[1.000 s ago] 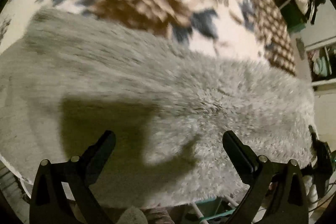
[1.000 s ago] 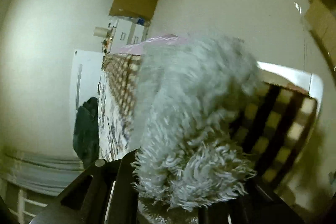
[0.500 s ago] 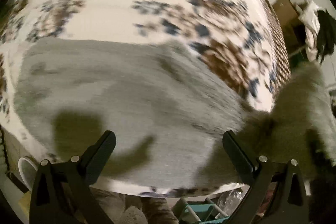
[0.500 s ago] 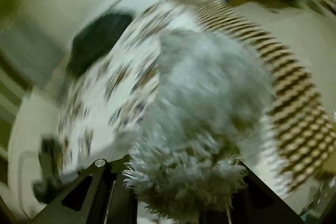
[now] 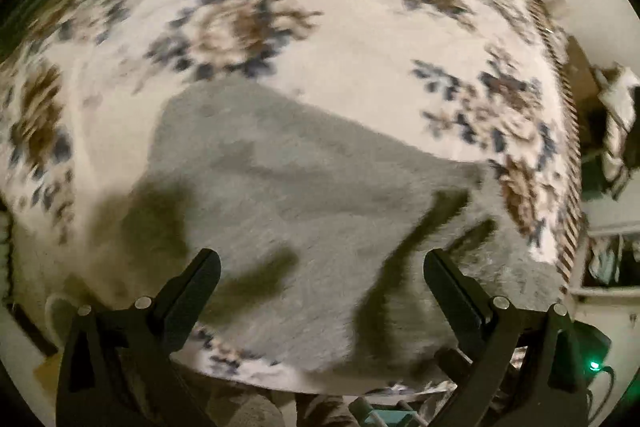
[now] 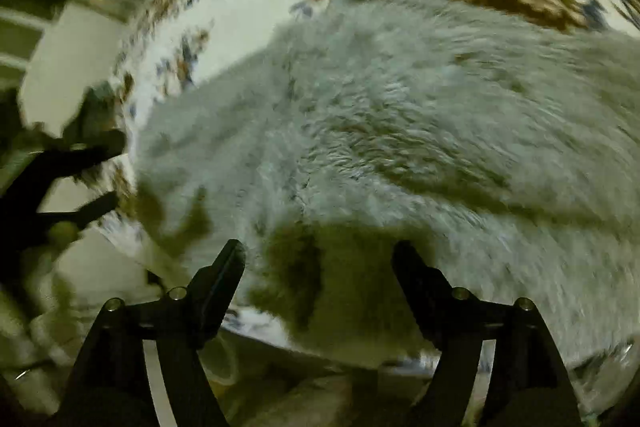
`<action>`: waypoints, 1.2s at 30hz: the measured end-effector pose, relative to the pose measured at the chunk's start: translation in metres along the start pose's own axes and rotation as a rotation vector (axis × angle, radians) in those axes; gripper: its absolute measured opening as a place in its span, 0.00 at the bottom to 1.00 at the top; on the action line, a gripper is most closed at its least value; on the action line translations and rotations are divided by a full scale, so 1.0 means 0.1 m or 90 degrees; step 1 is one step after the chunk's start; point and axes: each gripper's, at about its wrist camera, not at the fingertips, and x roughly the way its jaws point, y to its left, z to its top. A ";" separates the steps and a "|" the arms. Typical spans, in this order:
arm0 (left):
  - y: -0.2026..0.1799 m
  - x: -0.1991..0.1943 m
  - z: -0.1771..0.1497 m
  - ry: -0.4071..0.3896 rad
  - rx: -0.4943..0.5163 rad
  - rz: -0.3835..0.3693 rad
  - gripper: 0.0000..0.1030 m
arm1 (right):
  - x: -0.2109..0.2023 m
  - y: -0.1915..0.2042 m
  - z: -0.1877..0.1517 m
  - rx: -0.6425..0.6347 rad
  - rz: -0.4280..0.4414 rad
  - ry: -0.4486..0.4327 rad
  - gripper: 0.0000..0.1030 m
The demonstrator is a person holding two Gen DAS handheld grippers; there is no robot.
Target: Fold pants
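The grey fuzzy pants (image 5: 304, 203) lie flat on a bed with a white floral cover (image 5: 320, 39). My left gripper (image 5: 320, 267) is open and empty above the pants' near edge. In the right wrist view the same pants (image 6: 400, 131) fill the middle. My right gripper (image 6: 320, 259) is open and empty just above them. The left gripper (image 6: 80, 175) shows at the left edge of that view, over the pants' far end.
The bed's near edge (image 5: 280, 383) runs just under my left gripper. A pile of clothes (image 5: 616, 115) and shelves stand at the right of the bed. A white panel (image 6: 68, 67) stands beyond the bed's left side.
My right gripper was shut on a bunch of the pants and has let go; the pants now lie flat. Both views have swung down over the bed.
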 end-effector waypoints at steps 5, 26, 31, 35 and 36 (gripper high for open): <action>-0.47 0.42 0.05 0.058 0.112 -0.047 1.00 | -0.43 -0.39 0.10 0.109 -0.050 -0.044 0.76; -1.42 0.53 -0.07 0.011 0.267 -0.162 0.05 | -0.59 -1.24 0.22 0.272 -0.125 -0.086 0.76; -1.27 0.50 0.19 0.012 0.229 -0.147 0.06 | -0.57 -1.25 0.25 0.264 -0.121 -0.071 0.76; -1.07 0.85 0.28 0.105 0.162 -0.152 0.13 | -0.54 -1.30 0.29 0.269 -0.117 -0.052 0.76; -1.01 0.84 0.29 0.122 0.142 -0.164 0.26 | -0.56 -1.31 0.29 0.270 -0.118 -0.054 0.76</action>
